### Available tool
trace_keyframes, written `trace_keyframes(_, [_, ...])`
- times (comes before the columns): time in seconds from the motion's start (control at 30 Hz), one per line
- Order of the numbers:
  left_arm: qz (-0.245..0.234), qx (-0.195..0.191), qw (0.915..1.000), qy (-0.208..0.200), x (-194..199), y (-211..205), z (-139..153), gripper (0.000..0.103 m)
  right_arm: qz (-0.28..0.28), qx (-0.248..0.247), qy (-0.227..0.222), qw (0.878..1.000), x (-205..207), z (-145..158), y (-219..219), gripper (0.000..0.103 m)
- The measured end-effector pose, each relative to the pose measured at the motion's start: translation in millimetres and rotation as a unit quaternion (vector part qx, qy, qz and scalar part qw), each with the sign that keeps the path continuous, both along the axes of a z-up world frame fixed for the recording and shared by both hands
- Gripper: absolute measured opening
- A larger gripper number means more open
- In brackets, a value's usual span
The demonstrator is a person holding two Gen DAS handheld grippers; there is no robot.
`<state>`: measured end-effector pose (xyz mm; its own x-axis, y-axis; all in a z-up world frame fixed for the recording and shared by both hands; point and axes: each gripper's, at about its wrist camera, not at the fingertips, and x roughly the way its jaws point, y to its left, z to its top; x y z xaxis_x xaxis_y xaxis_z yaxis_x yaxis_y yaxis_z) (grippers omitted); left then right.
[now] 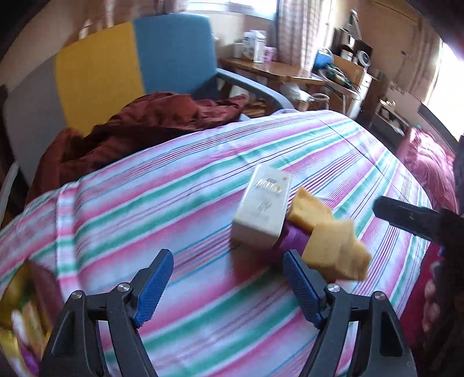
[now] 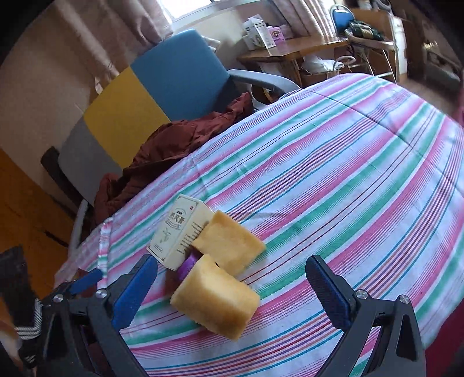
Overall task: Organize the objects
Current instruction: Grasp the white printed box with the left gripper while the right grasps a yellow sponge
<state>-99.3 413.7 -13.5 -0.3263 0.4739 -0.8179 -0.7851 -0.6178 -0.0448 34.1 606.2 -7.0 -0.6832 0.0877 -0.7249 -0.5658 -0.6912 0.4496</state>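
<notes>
My right gripper [image 2: 229,293] gapes empty above the nearer yellow sponge block [image 2: 216,295], which lies beside a cream cardboard box [image 2: 179,232]. It looks light and squashy; I'd pinch its long sides.

home bedroom | striped bedsheet [image 2: 333,162] | armchair [image 2: 179,75] | curtained window [image 2: 185,14]

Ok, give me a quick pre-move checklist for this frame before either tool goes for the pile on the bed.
1. Left tool open, nothing between its fingers: ok.
2. Right tool open, holding nothing: ok.
3. Box, two sponges in view on the striped sheet: ok.
4. Purple item clear to grab: not ok, wedged under the others.
5. Where the things should go: cannot tell.
</notes>
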Motion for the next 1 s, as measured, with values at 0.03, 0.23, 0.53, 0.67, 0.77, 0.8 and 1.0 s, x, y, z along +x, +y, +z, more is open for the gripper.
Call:
trace_keyframes(0.03, [-0.014, -0.002, 0.9999, 0.002, -1, 10, -1, 0.082, -0.001, -0.004, 0.002, 1.0, 0, 0, 1, 0.103])
trace_keyframes(0.23, [-0.046, -0.017, 0.9987, 0.007, -11, 54, -14, 0.082, -0.009, -0.031, 0.009, 0.999, 1, -5, 8, 0.103])
trace_keyframes(0.53, [-0.052, -0.034, 0.9976, -0.032, -37, 87, -48, 0.068, 0.01, -0.044, 0.002, 0.999, -7, -11, 6, 0.103])
trace_keyframes(0.67, [-0.028, -0.006, 0.9974, -0.067, -44, 65, -49, 0.052, 0.026, -0.046, -0.009, 0.999, -13, -16, 5, 0.103])
trace_keyframes(0.77, [0.01, 0.003, 0.9972, -0.074, -46, 33, -45, 0.052, 0.053, -0.039, -0.023, 0.998, -23, -18, -4, 0.103])
trace_keyframes(0.8, [0.019, 0.006, 0.9967, -0.078, -47, 25, -44, 0.052, 0.065, -0.031, -0.029, 0.997, -26, -19, -8, 0.103])
trace_keyframes(1.0, [0.061, -0.006, 0.9954, -0.074, -20, -30, -42, 0.052, 0.121, 0.034, -0.097, 0.987, -46, -28, -36, 0.103])
